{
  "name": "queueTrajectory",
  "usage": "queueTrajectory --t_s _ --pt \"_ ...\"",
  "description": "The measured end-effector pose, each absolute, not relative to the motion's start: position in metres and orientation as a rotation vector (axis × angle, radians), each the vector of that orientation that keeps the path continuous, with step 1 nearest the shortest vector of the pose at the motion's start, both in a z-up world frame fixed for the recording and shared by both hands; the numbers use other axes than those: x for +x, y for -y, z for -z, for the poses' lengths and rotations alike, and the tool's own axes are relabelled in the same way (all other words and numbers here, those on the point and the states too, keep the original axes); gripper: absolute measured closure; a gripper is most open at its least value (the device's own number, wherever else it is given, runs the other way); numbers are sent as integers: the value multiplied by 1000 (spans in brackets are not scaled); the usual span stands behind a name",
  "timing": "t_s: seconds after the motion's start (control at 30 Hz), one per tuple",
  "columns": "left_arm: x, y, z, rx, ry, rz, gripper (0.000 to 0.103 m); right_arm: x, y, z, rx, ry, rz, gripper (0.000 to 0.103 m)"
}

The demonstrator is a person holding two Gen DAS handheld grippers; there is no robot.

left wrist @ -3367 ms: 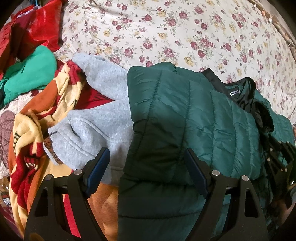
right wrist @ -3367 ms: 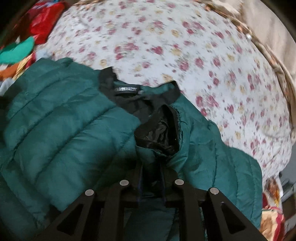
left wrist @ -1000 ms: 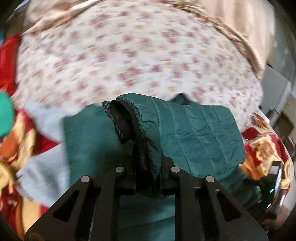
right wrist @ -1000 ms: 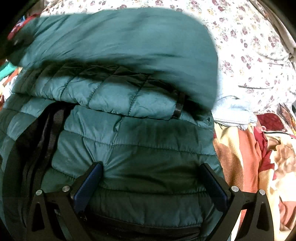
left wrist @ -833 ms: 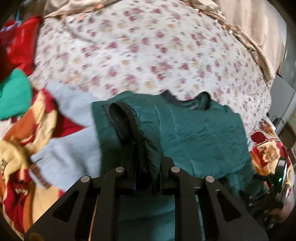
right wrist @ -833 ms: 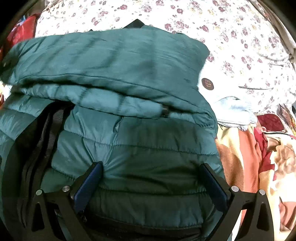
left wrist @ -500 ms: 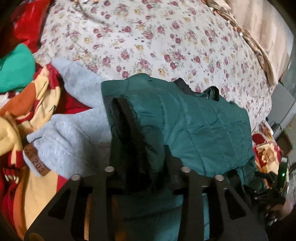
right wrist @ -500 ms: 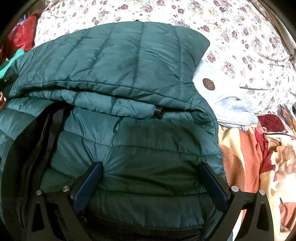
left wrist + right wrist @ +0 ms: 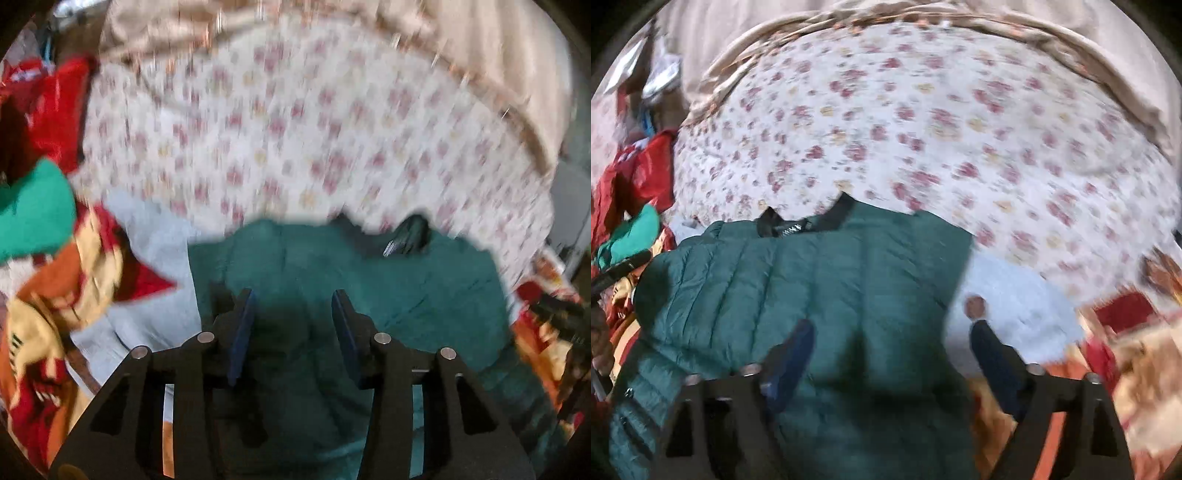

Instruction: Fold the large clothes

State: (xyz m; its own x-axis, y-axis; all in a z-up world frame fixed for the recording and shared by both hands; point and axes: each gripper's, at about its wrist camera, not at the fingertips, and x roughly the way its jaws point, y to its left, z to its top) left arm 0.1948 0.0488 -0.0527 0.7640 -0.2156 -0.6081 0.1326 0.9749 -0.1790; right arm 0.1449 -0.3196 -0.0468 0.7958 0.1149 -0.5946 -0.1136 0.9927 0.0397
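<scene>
The dark green quilted puffer jacket (image 9: 820, 295) is lying folded over on the bed, on top of a pale grey sweatshirt (image 9: 1015, 295) and a red and yellow patterned blanket (image 9: 66, 295), with the floral bedspread (image 9: 923, 129) stretching away beyond it. Its black collar (image 9: 809, 221) is pointing toward the far side of the bed, so the jacket's long axis is running from the grippers outward, collar far and hem near.

The left gripper (image 9: 291, 328) is hovering just above the jacket's near portion with its 2 fingers apart and nothing between them. The right gripper (image 9: 890, 354) is also spread wide, empty, straddling the jacket's right edge: 1 finger is over the green fabric, the other over the sweatshirt and blanket beside it.

Both views are motion-blurred, so fine detail of the seams is hard to read. Judging from this layout, the next fold probably calls for gripping the near hem and carrying it toward the collar; both grippers are sitting about equally close to that hem.
</scene>
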Motion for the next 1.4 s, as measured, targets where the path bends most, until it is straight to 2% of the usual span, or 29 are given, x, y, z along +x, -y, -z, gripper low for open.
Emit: queueTrajectory --t_s 0.1,0.27,0.43,0.6,0.73,0.8,0.97,1.1,1.17,1.27,1.33,1.4 --pt "213 -47 84 -98 -795 126 65 184 310 68 41 -703 -193 25" --pt "217 -38 91 -36 -821 105 65 231 312 125 72 -911 -194 22" --pt "217 -41 92 -46 -825 92 65 236 305 105 54 -910 -156 24" --pt "215 -42 93 -48 -817 89 65 252 307 61 145 -698 -137 24" --pt "216 -39 97 -34 -813 84 65 295 309 106 202 -843 -98 24" --pt "217 -36 98 -13 -812 72 65 299 304 117 187 -840 -95 24" --pt "211 -41 87 -47 -788 58 65 285 294 87 163 -790 -64 24" --pt "196 -46 60 -133 -693 117 64 257 268 53 190 -704 -103 24" --pt "193 -42 55 -126 -672 168 63 250 242 52 156 -739 -145 24" --pt "203 -33 74 -73 -767 153 63 242 207 70 84 -812 -202 24" --pt "210 -31 89 -49 -824 133 63 244 187 92 26 -848 -208 16" --pt "211 -28 90 -32 -820 123 63 242 179 108 -35 -807 -197 8"
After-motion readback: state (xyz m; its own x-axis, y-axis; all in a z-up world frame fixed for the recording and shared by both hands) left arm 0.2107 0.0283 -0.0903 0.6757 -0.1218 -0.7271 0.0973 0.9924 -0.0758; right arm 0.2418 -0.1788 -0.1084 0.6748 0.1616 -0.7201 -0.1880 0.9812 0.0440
